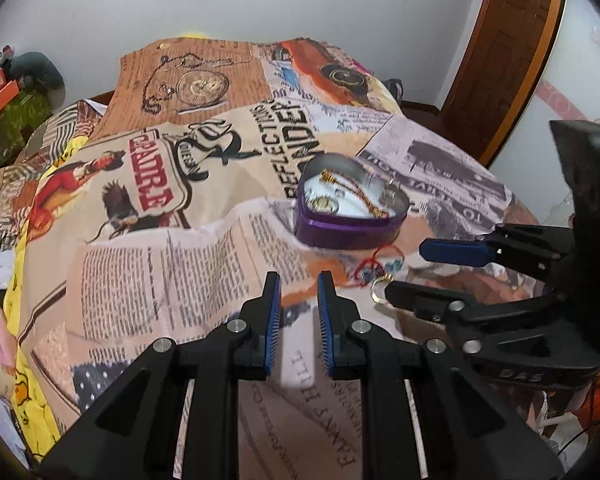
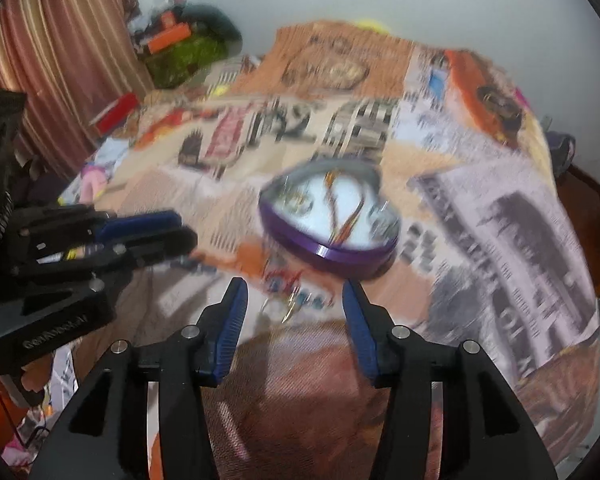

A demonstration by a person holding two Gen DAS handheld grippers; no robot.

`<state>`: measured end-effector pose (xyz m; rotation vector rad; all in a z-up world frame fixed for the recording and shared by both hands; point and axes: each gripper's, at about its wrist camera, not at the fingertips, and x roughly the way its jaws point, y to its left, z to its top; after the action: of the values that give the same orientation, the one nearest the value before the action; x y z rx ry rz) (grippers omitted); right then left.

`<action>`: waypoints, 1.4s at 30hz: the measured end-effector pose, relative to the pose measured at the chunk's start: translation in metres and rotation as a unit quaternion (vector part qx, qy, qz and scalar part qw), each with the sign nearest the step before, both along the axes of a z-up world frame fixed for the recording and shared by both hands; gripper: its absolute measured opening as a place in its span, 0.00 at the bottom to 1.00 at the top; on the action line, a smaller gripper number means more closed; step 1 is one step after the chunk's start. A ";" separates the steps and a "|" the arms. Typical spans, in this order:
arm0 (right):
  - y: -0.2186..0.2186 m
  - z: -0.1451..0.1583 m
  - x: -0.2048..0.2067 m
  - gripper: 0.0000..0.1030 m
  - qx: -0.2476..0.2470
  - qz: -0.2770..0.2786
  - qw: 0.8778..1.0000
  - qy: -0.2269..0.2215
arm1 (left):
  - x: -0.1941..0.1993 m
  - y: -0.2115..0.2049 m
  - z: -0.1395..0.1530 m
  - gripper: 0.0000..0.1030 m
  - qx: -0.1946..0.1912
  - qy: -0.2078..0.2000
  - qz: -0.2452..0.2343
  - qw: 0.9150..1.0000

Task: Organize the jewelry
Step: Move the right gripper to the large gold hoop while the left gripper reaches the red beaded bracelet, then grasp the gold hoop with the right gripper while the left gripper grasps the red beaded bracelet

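A purple heart-shaped tin (image 1: 350, 208) sits open on the printed bedspread, with a gold chain (image 1: 352, 190) and a ring (image 1: 323, 204) inside. In front of it lie a red string bracelet (image 1: 370, 268) and a gold ring (image 1: 380, 290). My left gripper (image 1: 299, 284) is open and empty, left of these loose pieces. My right gripper (image 1: 404, 270) is open beside the gold ring. In the blurred right wrist view the right gripper (image 2: 296, 296) is open over the loose jewelry (image 2: 288, 292), just short of the tin (image 2: 332, 220); the left gripper (image 2: 184, 232) is at the left.
The bedspread (image 1: 204, 248) covers a bed with clutter along its left edge (image 1: 4, 320). A wooden door (image 1: 504, 60) stands at the back right. A curtain (image 2: 52, 60) and piled items (image 2: 188, 40) are at the far left.
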<state>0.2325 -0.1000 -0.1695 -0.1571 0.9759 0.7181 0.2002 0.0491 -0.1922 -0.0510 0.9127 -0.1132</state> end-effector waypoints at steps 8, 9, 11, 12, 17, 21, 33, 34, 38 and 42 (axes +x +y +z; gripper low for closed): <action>0.016 -0.025 0.000 0.44 -0.033 0.009 0.999 0.017 | -0.006 0.019 -0.008 0.17 -0.014 0.009 0.022 1.000; 0.016 -0.026 0.000 0.44 -0.033 0.009 0.999 0.017 | -0.006 0.021 -0.010 0.17 -0.016 0.012 0.025 0.999; 0.015 -0.027 0.001 0.44 -0.031 0.008 0.999 0.016 | -0.006 0.024 -0.014 0.17 -0.022 0.017 0.030 0.999; 0.015 -0.027 0.000 0.44 -0.032 0.010 0.999 0.013 | -0.007 0.024 -0.014 0.17 -0.024 0.018 0.030 0.999; 0.012 -0.027 -0.003 0.27 -0.032 0.009 0.999 -0.002 | -0.006 0.020 -0.019 0.17 -0.026 0.024 0.023 0.999; 0.004 -0.026 -0.001 0.17 -0.016 0.001 1.000 0.003 | -0.003 0.014 -0.020 0.17 -0.028 0.027 0.017 0.999; -0.028 -0.008 -0.003 0.17 0.026 -0.031 0.999 -0.012 | 0.013 -0.030 -0.021 0.17 -0.030 0.037 -0.035 0.998; -0.032 -0.006 -0.002 0.17 0.029 -0.036 0.999 -0.013 | 0.016 -0.034 -0.022 0.17 -0.036 0.039 -0.040 0.998; -0.046 0.001 0.002 0.17 0.038 -0.052 0.998 -0.021 | 0.026 -0.046 -0.024 0.17 -0.034 0.043 -0.050 0.997; -0.055 0.001 0.004 0.17 0.045 -0.059 0.997 -0.019 | 0.037 -0.056 -0.029 0.17 -0.006 0.039 -0.045 0.998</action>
<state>0.2361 -0.1548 -0.1681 -0.0343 0.9074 0.6468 0.2368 -0.0069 -0.2209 -0.0257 0.9931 -0.2011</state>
